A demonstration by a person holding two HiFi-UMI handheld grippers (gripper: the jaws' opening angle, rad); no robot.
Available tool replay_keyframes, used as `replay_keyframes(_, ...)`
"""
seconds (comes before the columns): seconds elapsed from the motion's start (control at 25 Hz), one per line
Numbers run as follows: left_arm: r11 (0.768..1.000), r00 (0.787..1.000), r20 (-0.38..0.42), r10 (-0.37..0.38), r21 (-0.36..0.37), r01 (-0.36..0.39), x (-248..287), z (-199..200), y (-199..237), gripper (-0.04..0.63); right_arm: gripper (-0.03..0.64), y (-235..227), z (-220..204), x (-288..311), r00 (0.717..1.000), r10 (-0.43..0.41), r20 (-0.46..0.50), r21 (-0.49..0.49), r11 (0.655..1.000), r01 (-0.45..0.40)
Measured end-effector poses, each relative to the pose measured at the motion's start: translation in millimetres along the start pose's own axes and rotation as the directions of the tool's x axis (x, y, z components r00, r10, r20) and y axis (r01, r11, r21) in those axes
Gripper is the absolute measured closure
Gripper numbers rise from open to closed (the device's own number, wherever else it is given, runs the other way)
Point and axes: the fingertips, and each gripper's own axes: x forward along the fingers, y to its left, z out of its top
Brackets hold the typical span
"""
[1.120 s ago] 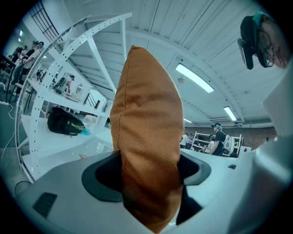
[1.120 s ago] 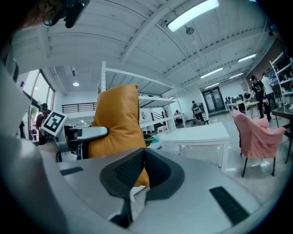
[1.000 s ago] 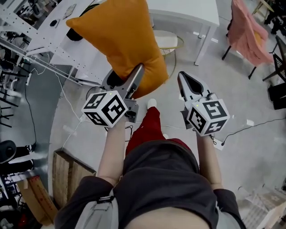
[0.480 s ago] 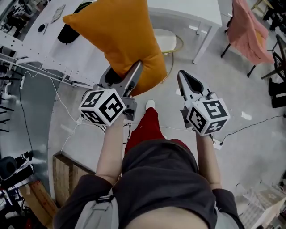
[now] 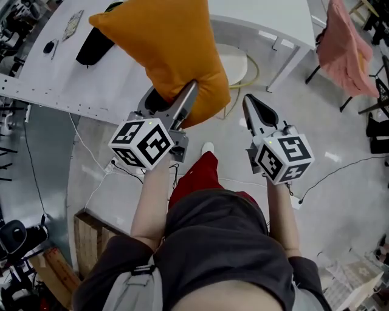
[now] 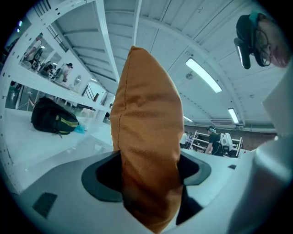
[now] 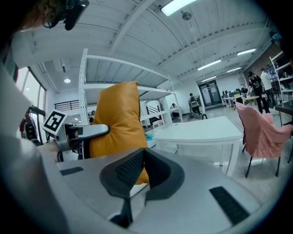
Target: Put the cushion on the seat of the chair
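An orange cushion (image 5: 167, 51) hangs upright from my left gripper (image 5: 173, 92), whose jaws are shut on its lower corner. In the left gripper view the cushion (image 6: 146, 151) fills the gap between the jaws of the left gripper (image 6: 149, 171) and hides what lies ahead. My right gripper (image 5: 251, 108) is beside it on the right, shut and holding nothing. The right gripper view shows the cushion (image 7: 119, 119) to the left, beyond the right gripper (image 7: 139, 160). A pale round chair seat (image 5: 236, 59) with a wire rim stands past the cushion, at the table's edge.
A white table (image 5: 261, 15) lies ahead, and a long white bench (image 5: 55, 73) with a black bag (image 5: 94, 45) on it is to the left. A chair draped in pink cloth (image 5: 346, 51) stands at the right. Cables (image 5: 91, 152) cross the floor; a wooden pallet (image 5: 91, 234) lies near left.
The person has walked on with both grippers: the white bench, the table and the round seat have come nearer in the head view. The left gripper still grips the cushion.
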Motion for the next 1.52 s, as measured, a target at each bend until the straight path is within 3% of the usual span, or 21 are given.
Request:
replay_keyframes(0.4,0.999,0.999,-0.030,-0.039,-0.026,0.038,71.7,30.4,55.1,0.246,0.600,-30.5,22.8,86.4,0.999,-0.034,-0.025,0.020,0.999,0.035)
replay_keyframes(0.76,0.996,0.992,-0.087,-0.087,0.003,0.088,128.6,33.9,84.4,0.246,0.600,-54.0,28.9,146.0,0.996,-0.072,-0.060,0.020,0.997,0.073)
replay_keyframes(1.52,0.996,0.987,-0.155,-0.044,0.067,0.055,166.7,24.4,106.0,0.247,0.600,-64.8,27.6,178.6,0.995,-0.057,-0.084,0.028,0.998,0.059)
